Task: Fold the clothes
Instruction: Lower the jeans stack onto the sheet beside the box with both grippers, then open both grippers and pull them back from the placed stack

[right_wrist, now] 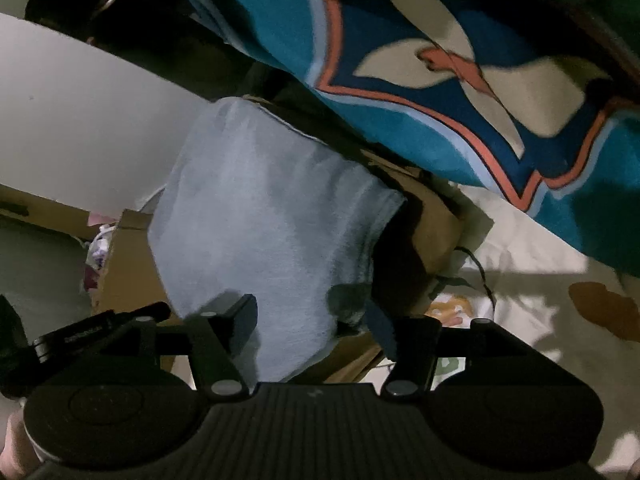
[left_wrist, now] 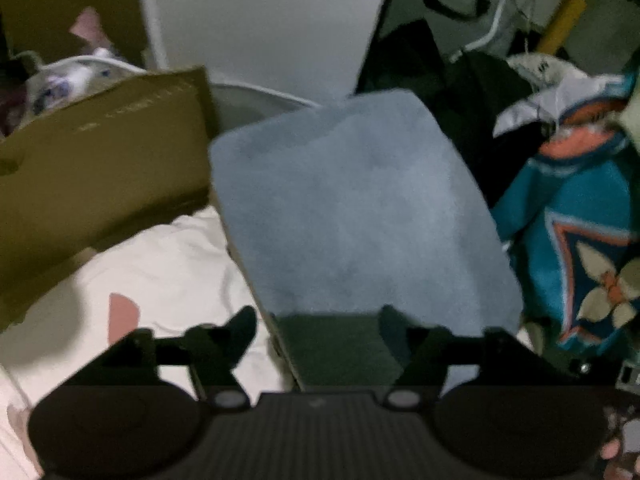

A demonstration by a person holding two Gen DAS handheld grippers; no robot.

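Observation:
A folded light blue cloth [left_wrist: 352, 208] fills the middle of the left wrist view, and its near edge reaches in between the fingers of my left gripper [left_wrist: 318, 326]. Those fingers stand wide apart, open, and a dark underside shows below the edge. From the right wrist the same blue cloth [right_wrist: 264, 208] lies over a cardboard box [right_wrist: 432, 216]. Its lower end hangs between the fingers of my right gripper [right_wrist: 312, 324], which is open too. The left fingertip [right_wrist: 240, 316] overlaps the cloth; the right one stands beside its shadowed corner.
A brown cardboard box [left_wrist: 100, 168] with white items in it stands at the left. A teal patterned blanket [left_wrist: 580, 220] [right_wrist: 440, 80] is heaped at the right. A white bedsheet [left_wrist: 172, 272] [right_wrist: 520, 260] lies below. A white panel [left_wrist: 260, 20] rises behind.

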